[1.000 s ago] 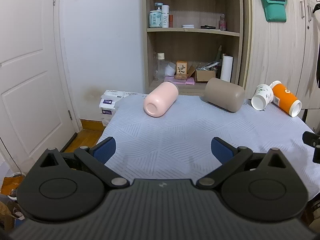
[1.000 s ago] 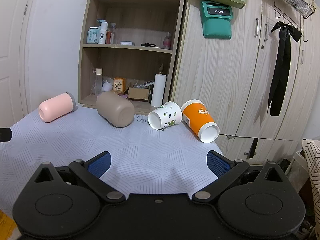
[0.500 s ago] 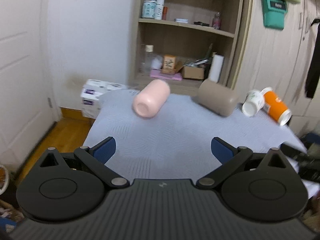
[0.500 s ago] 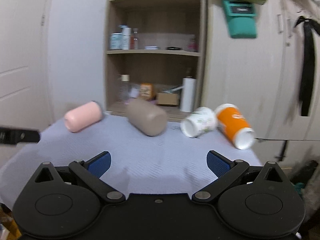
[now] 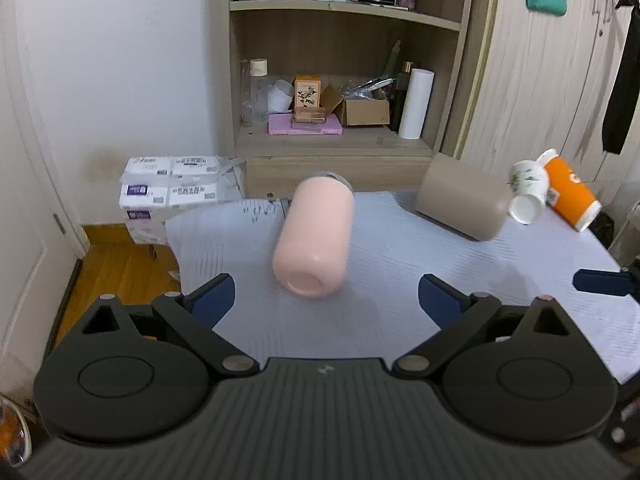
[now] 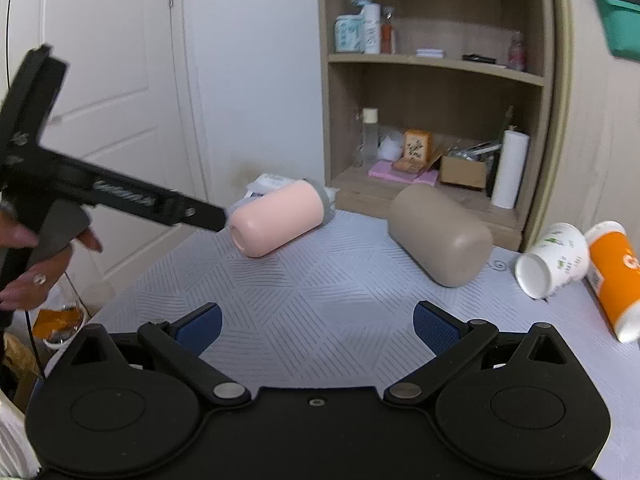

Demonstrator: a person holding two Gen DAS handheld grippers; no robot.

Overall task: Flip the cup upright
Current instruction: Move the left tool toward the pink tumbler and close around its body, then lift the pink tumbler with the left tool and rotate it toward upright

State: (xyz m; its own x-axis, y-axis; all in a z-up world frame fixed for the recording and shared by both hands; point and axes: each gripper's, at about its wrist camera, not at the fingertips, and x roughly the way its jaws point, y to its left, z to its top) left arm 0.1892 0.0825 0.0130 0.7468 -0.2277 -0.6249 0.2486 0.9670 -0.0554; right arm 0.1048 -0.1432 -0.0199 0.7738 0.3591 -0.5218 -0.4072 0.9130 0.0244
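Now the left gripper has come in much closer to the pink cylindrical cup than a second ago: the cup fills the middle of the left wrist view, lying on its side with one rounded end toward the camera, just ahead of the spread blue-padded fingers, which touch nothing. The right gripper has swung leftward since then, so that its view now takes in the white panelled door and the left gripper's black body, whose tip sits just beside the pink cup's near end; its own jaws stand wide apart with nothing between them. Four cups lie tipped over on the pale patterned tablecloth: the pink one, a taupe cylindrical cup, a white paper cup with a green print and an orange paper cup touching it at the right edge. Two grippers are in view. The pink cup rests near the cloth's far left corner, with bare cloth between it and the taupe cup and across the whole near half
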